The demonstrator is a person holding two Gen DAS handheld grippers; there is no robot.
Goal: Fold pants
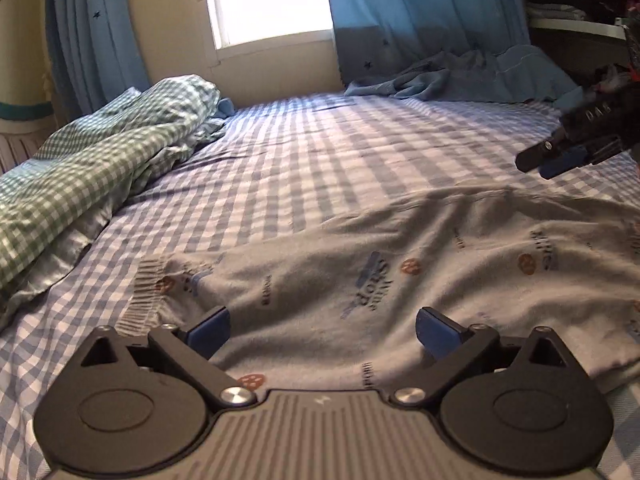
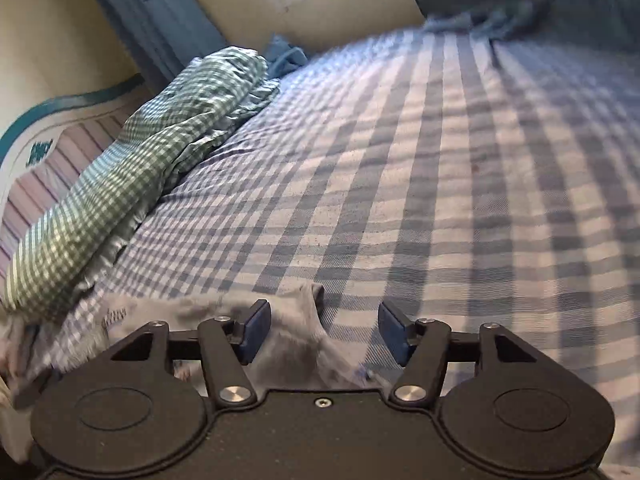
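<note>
**Reader:** Grippers first, please: how are they standing?

**Describer:** Left gripper (image 1: 322,326) is hanging with its blue pads spread wide and nothing pinched, just above the pants (image 1: 400,280). Right gripper (image 2: 324,330) is standing partly spread; a raised gray fold of the pants is lying between its pads, close against the left pad, but the pads are not pressing on it.

**Reader:** Where are the pants lying?

**Describer:** They are pale gray printed pants, spreading flat on the blue checked bed sheet (image 1: 320,152), directly under and ahead of the left gripper. Their long axis is running sideways across the left wrist view: a ribbed cuff (image 1: 140,296) is sitting at the left end, just beside the left gripper, and the cloth is stretching away rightward beneath the right gripper.

**Reader:** So which hand is nearer which end?

**Describer:** The left is nearer the cuff end; the right is sitting over the far edge, I judge. Bringing one end across to the other looks like the coming fold.

**Reader:** And around them?

**Describer:** A rolled green checked quilt (image 1: 100,160) is lying well apart at the left, with blue curtains (image 1: 400,20) framing a bright window (image 1: 272,0) beyond.
</note>
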